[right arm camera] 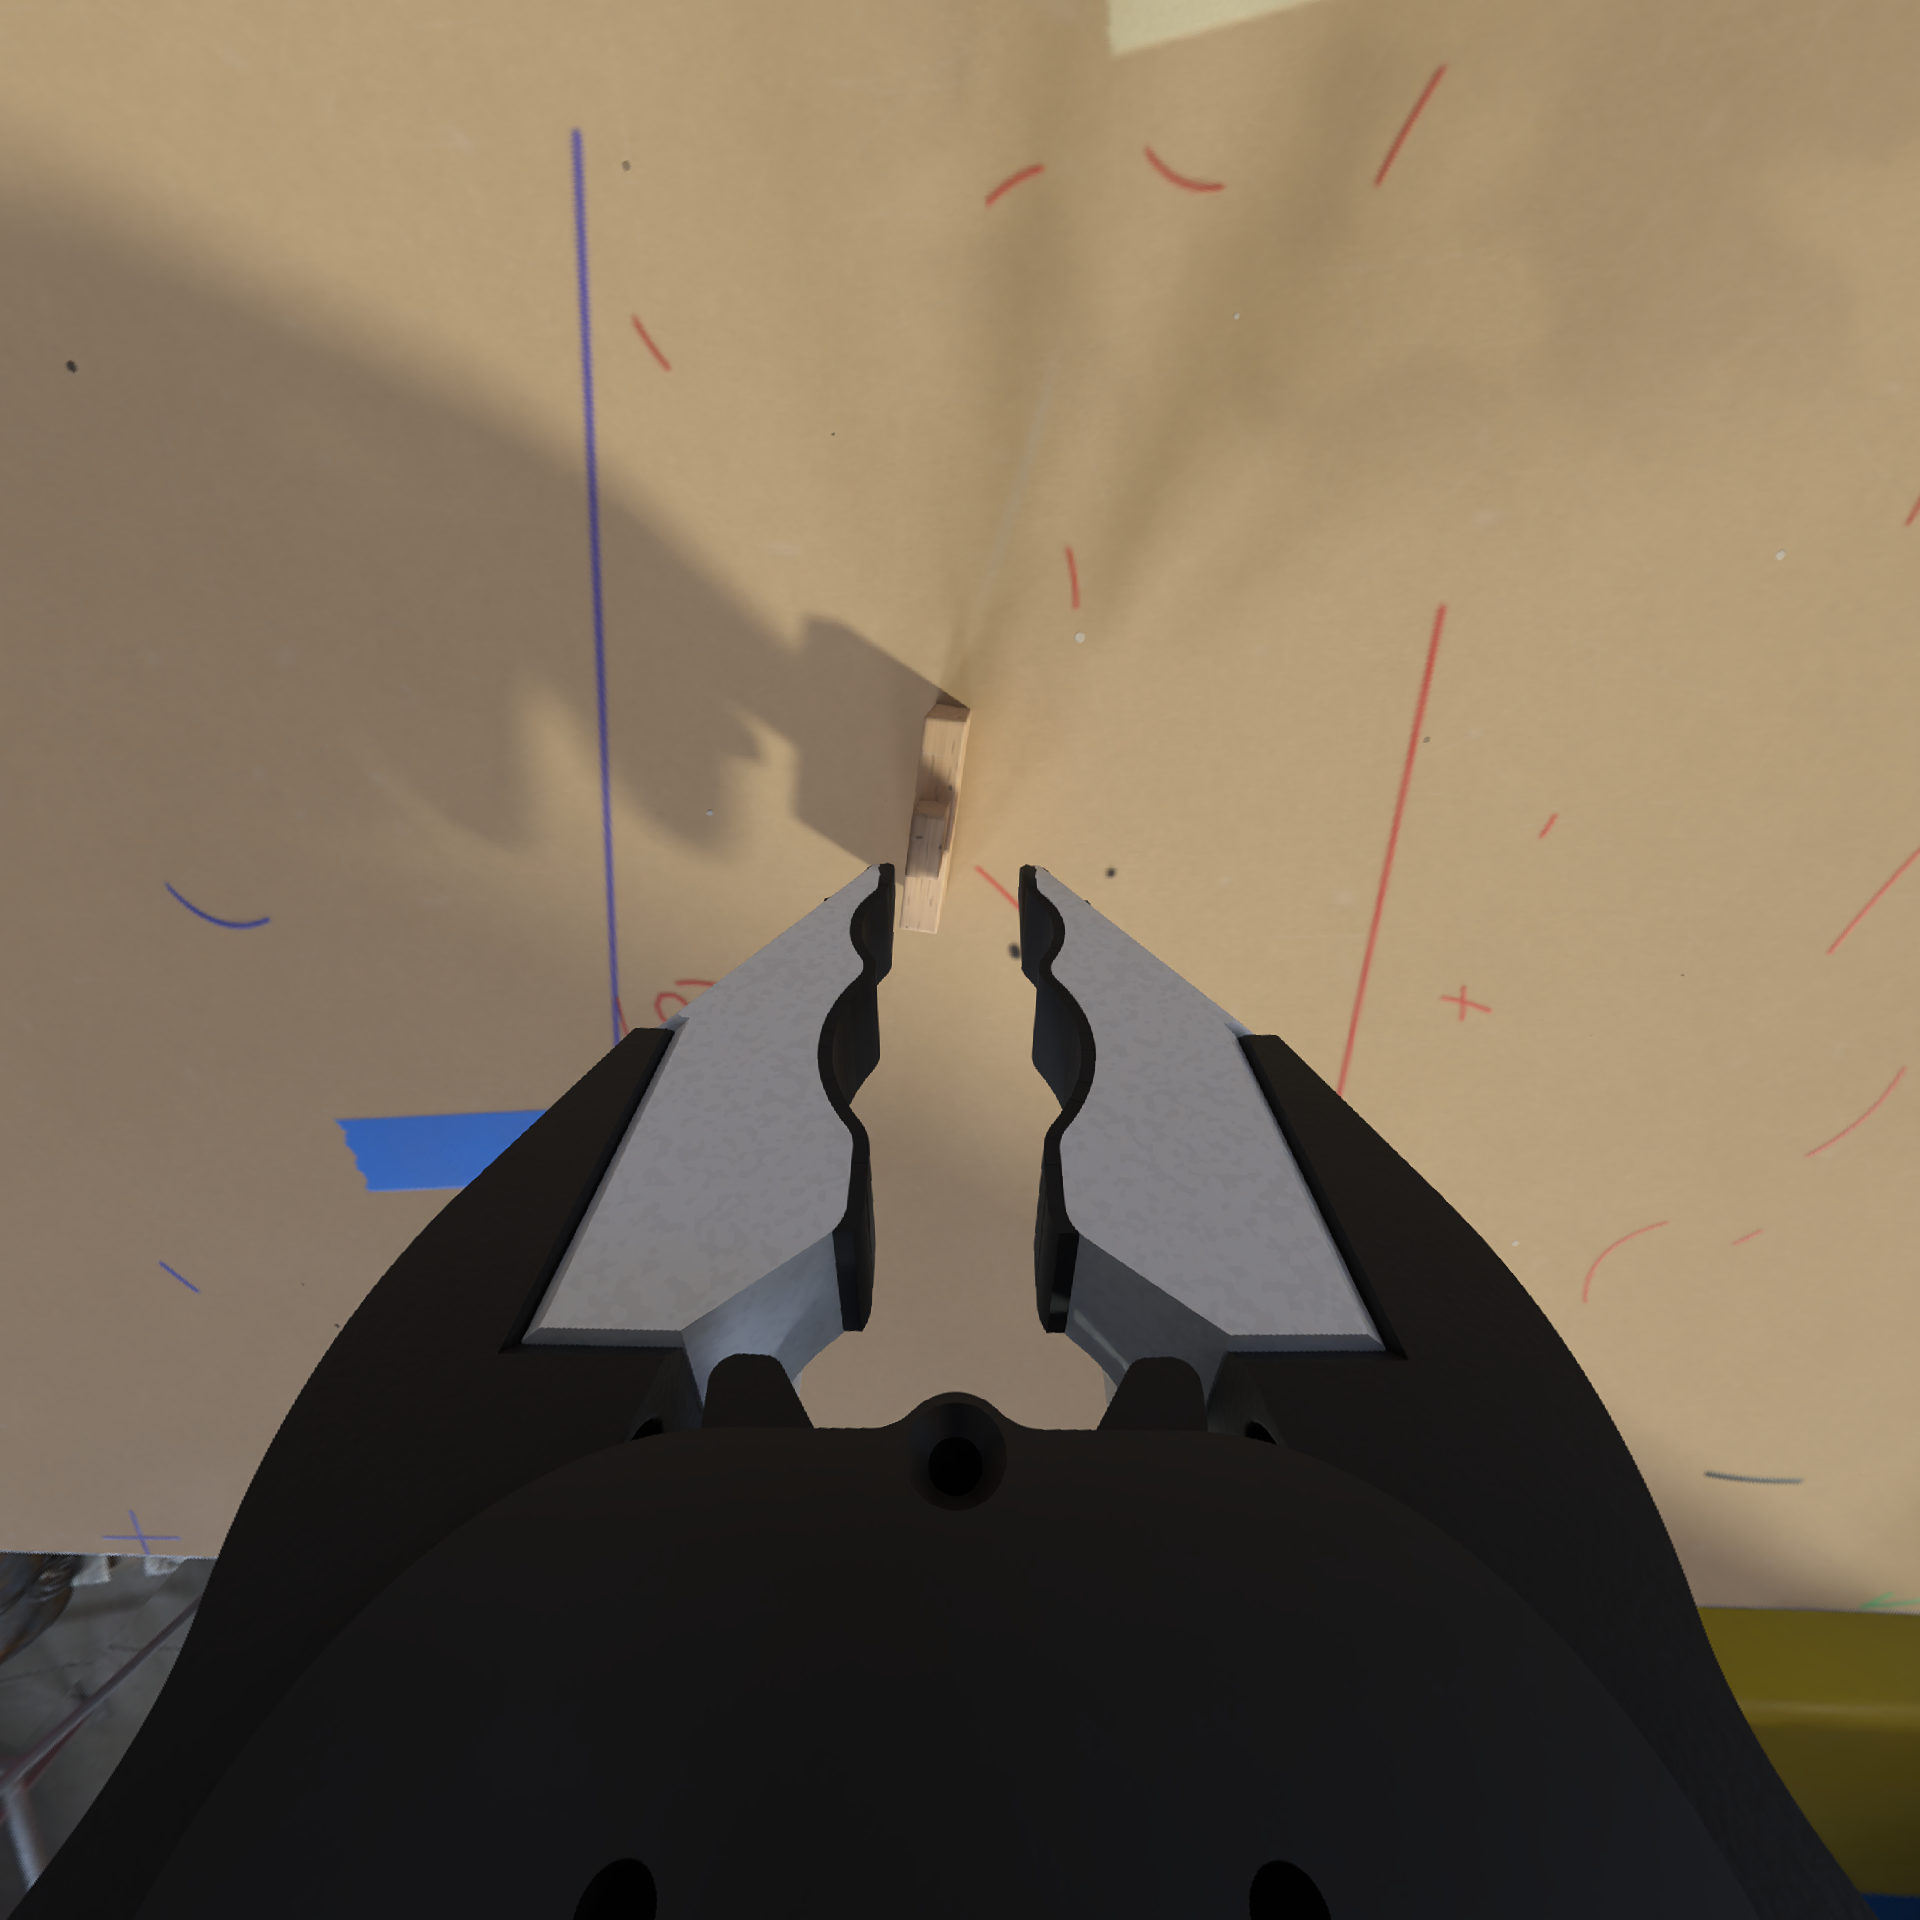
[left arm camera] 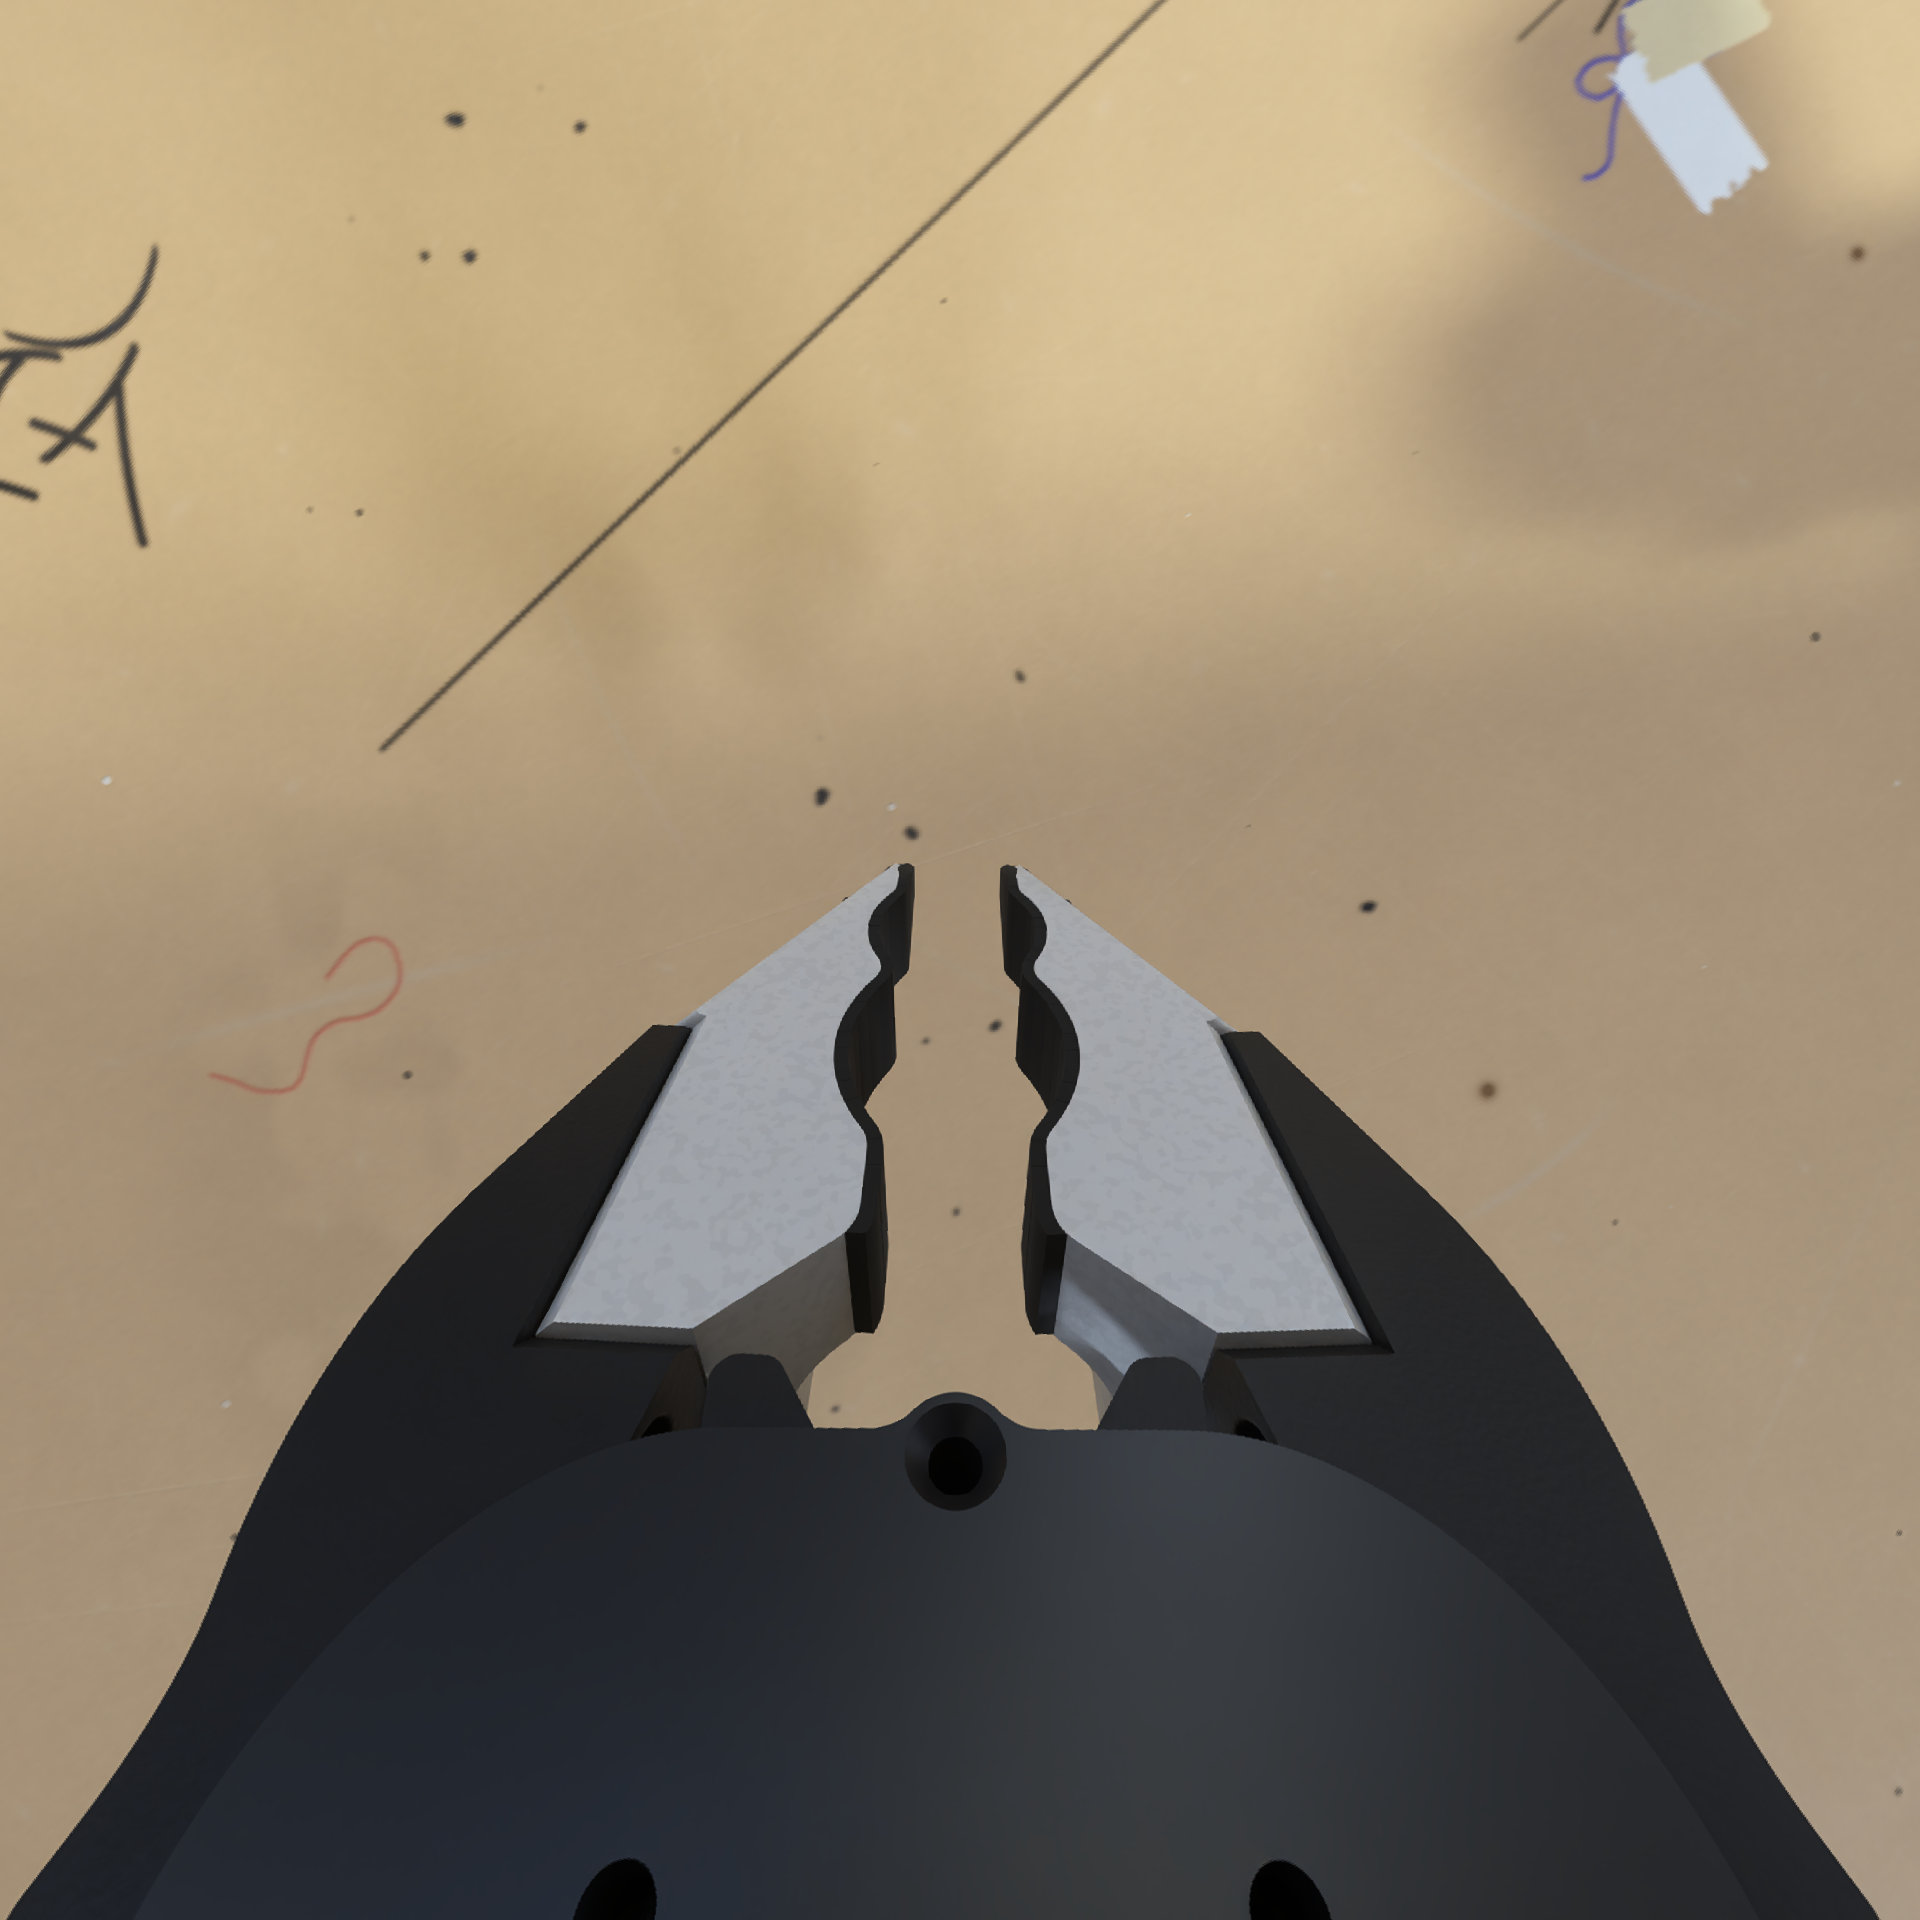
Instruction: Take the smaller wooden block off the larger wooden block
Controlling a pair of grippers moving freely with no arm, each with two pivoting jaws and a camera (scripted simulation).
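Observation:
In the right wrist view, a light wooden larger block (right arm camera: 948,743) stands on the brown cardboard table (right arm camera: 1247,520). The smaller wooden block (right arm camera: 928,836) rests against its near left part; both look like narrow strips from this angle. My right gripper (right arm camera: 956,873) is open and empty above the table, and its left fingertip (right arm camera: 883,883) is just short of the blocks' near end. The blocks cast a shadow to the left. My left gripper (left arm camera: 956,868) hangs over bare cardboard with its jaws narrowly apart and empty. No block shows in the left wrist view.
A strip of blue tape (right arm camera: 436,1148) lies left of the right gripper. The table's near edge (right arm camera: 104,1556) runs at the bottom left, with a yellow object (right arm camera: 1808,1704) at the bottom right. White and tan tape pieces (left arm camera: 1694,125) lie far right in the left wrist view. Pen marks cover the cardboard.

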